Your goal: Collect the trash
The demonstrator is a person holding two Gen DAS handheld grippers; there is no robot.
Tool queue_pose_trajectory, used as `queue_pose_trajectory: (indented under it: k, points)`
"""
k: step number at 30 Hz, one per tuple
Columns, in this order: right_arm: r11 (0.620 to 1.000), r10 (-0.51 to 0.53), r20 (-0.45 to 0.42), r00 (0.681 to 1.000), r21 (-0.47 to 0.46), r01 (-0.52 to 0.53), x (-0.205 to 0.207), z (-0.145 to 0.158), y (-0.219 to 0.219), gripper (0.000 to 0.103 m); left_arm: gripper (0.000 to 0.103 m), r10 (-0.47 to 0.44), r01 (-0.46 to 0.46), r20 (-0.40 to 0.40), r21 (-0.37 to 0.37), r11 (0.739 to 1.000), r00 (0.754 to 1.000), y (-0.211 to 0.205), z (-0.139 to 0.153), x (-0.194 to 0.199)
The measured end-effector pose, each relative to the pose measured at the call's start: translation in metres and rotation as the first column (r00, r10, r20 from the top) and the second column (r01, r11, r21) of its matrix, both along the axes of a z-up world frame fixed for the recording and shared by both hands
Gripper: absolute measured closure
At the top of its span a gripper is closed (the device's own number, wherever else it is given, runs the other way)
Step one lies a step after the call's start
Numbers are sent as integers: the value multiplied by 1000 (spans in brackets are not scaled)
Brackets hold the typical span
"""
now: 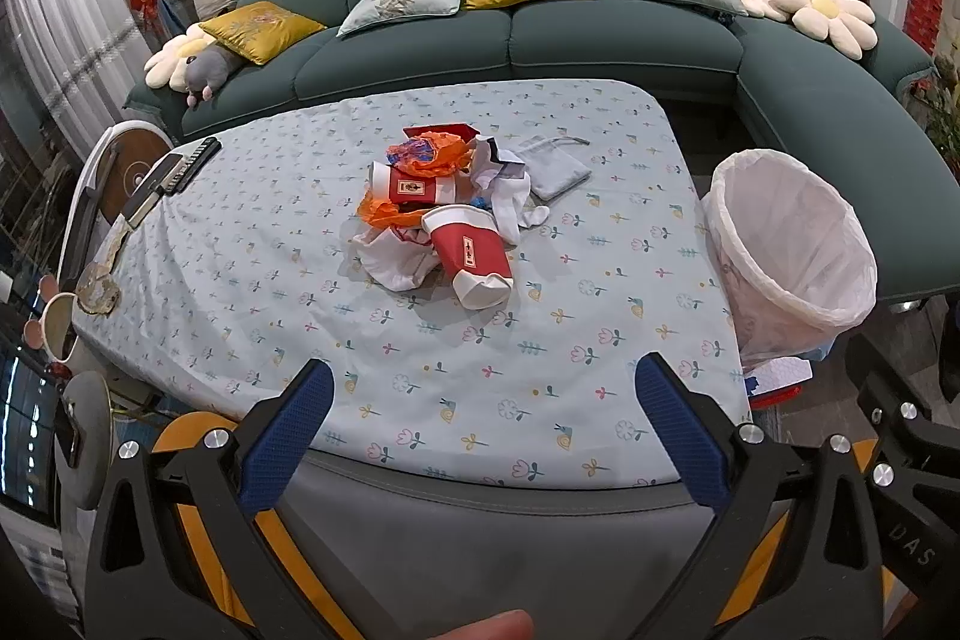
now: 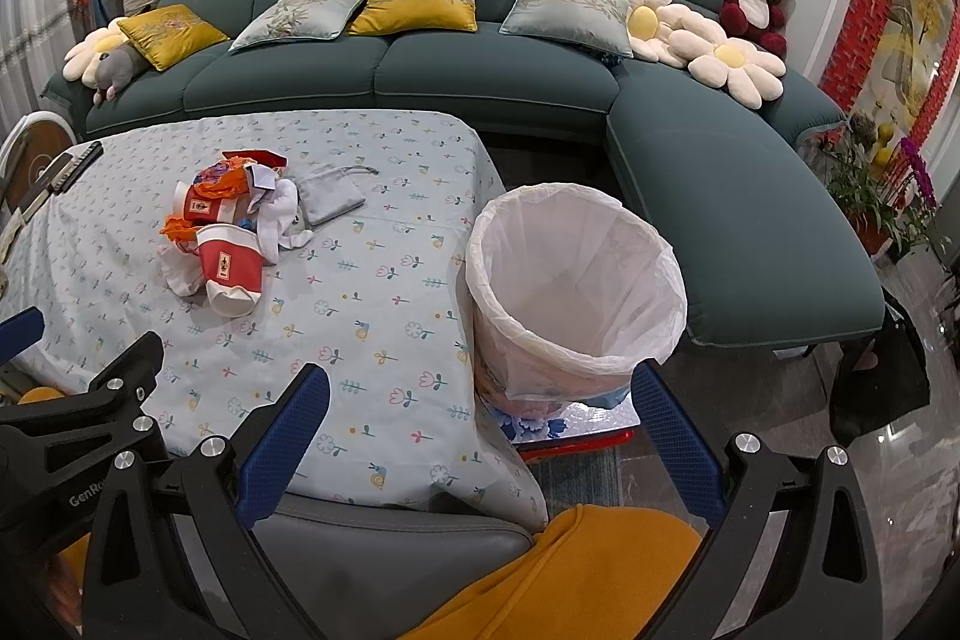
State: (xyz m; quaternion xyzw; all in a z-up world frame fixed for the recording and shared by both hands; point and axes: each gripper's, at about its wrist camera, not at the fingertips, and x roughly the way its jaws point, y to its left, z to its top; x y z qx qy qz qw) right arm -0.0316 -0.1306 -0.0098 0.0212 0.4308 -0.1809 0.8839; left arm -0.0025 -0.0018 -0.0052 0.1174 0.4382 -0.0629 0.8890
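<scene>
Tablecloth (image 1: 420, 352) floral, sofa (image 1: 600, 34) behind, bin (image 2: 576, 280) beside

Between you and the trash pile (image 1: 441, 214) at mid-desk, the cloth-covered desk (image 1: 480, 376) lies bare. To the right, the lined bin (image 2: 570, 286) stands just beside the desk edge, its mouth unobstructed. Remotes (image 1: 174, 169) sit along the far-left edge.
</scene>
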Motion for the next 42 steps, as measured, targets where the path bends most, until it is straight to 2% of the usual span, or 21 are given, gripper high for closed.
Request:
queue_pose_trajectory:
  k: [21, 36, 42]
  points:
    - [1000, -2, -1, 1000, 0, 2, -1, 0, -1, 7, 7, -17, 17, -31, -3, 1000, 999, 0, -3, 1]
    - [1000, -8, -3, 1000, 5, 8, -2, -1, -4, 7, 7, -22, 22, -24, 8, 1000, 999, -4, -2, 2]
    - [1000, -14, -4, 1000, -2, 14, -4, -1, -8, 7, 7, -21, 21, -36, -10, 1000, 999, -3, -3, 3]
